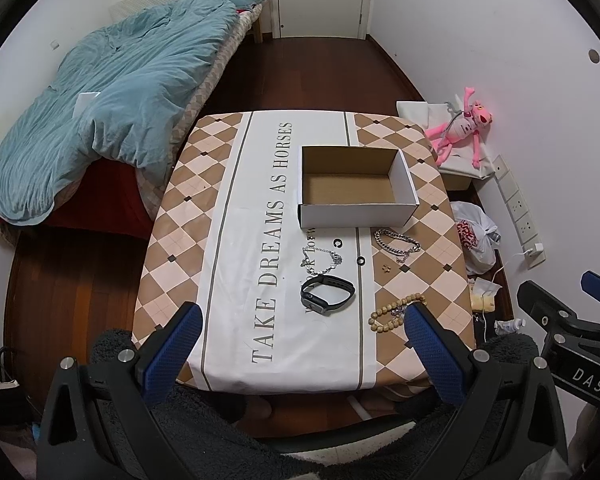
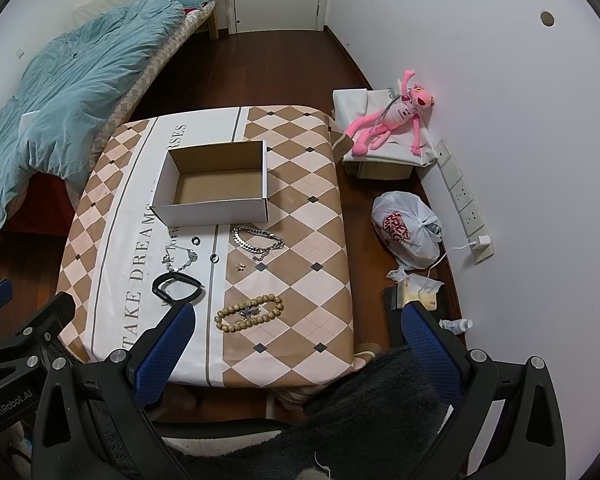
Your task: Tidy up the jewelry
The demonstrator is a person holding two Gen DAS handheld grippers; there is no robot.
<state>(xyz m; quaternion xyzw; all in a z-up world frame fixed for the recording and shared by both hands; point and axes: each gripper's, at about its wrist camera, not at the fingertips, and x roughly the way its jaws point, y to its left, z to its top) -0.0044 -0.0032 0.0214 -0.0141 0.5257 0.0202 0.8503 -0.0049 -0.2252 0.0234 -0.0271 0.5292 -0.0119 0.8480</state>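
Note:
An empty white cardboard box [image 1: 354,184] [image 2: 216,182] stands on the table [image 1: 188,240] [image 2: 300,208]. In front of it lie a silver chain [image 1: 398,245] [image 2: 258,242], a thin necklace [image 1: 320,260] [image 2: 178,259], two small black rings [image 1: 337,243] [image 1: 360,260], tiny earrings [image 1: 387,268] [image 2: 241,266], a black watch band [image 1: 328,294] [image 2: 177,283] and a wooden bead bracelet [image 1: 392,314] [image 2: 249,313]. My left gripper [image 1: 302,328] is open, above the table's near edge. My right gripper [image 2: 298,330] is open, above the near right corner.
A bed with a blue quilt [image 1: 112,104] stands to the left. On the floor at the right are a pink plush toy [image 2: 392,124] on a box, a white plastic bag [image 2: 408,232], tissues and a power strip [image 2: 464,200] along the wall.

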